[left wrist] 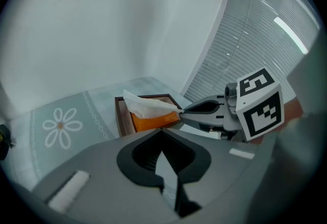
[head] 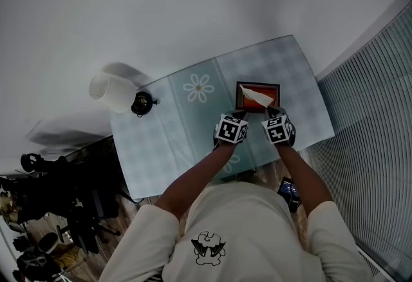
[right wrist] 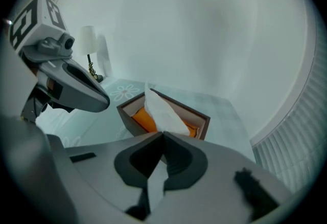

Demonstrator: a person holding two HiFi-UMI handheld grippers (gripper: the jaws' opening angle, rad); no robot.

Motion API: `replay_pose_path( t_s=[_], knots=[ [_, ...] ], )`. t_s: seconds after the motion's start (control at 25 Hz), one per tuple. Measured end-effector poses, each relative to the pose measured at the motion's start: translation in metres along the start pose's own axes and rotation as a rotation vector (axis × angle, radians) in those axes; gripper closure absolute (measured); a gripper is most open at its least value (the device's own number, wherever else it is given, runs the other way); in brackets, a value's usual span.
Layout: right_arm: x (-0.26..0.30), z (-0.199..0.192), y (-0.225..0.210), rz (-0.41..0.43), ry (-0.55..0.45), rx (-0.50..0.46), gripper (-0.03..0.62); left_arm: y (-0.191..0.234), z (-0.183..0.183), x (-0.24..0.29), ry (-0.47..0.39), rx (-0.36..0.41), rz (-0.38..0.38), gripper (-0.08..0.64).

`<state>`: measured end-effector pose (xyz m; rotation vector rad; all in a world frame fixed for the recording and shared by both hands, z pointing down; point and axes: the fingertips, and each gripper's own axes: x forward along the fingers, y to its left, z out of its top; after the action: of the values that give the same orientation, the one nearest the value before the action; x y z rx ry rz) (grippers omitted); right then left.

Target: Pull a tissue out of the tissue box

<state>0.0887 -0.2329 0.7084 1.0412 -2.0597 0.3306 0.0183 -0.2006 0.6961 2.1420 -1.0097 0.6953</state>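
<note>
A dark brown tissue box (head: 258, 85) with an orange inner pack stands on the checked tablecloth at the right. A white tissue (head: 255, 97) sticks up out of it and leans toward me. My right gripper (head: 270, 109) is shut on the near tip of the tissue; in the right gripper view the tissue (right wrist: 164, 112) runs down into the closed jaw tips (right wrist: 163, 134). In the left gripper view the right gripper (left wrist: 181, 110) pinches the tissue (left wrist: 148, 107) over the box (left wrist: 121, 115). My left gripper (head: 239, 112) hovers just left of the box, shut and empty (left wrist: 161, 130).
A white lamp (head: 111, 91) with a black base (head: 141, 103) stands at the table's far left corner. A daisy print (head: 199, 88) marks the cloth left of the box. Slatted blinds (head: 373, 145) run along the right. Dark gear (head: 51, 210) sits on the floor left.
</note>
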Motion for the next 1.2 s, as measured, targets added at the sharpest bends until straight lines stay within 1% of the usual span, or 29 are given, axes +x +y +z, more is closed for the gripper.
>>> replay_pose_path(
  t_s=[0.24,0.32,0.4,0.64,0.84,1.04,1.2],
  knots=[
    [-0.01,0.005,-0.004,-0.058,-0.002,-0.038,0.578,0.004,0.002,-0.005,-0.007,-0.006,-0.011,0.554],
    [-0.013,0.005,-0.003,-0.063,-0.008,-0.068,0.58,0.005,0.002,-0.005,-0.009,-0.014,-0.013,0.554],
    [-0.015,0.007,-0.003,-0.065,-0.016,-0.078,0.58,0.005,0.003,-0.006,-0.012,-0.017,-0.017,0.554],
    [-0.028,0.015,-0.002,-0.07,-0.052,-0.047,0.58,0.001,0.004,-0.008,-0.015,0.0,-0.032,0.554],
    [-0.05,0.021,0.004,-0.054,-0.097,-0.003,0.58,-0.002,0.005,-0.017,-0.027,0.055,-0.027,0.554],
    [-0.073,0.027,0.015,-0.027,-0.157,0.065,0.58,-0.011,0.011,-0.032,-0.069,0.055,-0.045,0.554],
    [-0.095,0.033,0.019,-0.02,-0.203,0.102,0.58,-0.018,0.013,-0.049,-0.099,0.046,-0.062,0.554]
  ],
)
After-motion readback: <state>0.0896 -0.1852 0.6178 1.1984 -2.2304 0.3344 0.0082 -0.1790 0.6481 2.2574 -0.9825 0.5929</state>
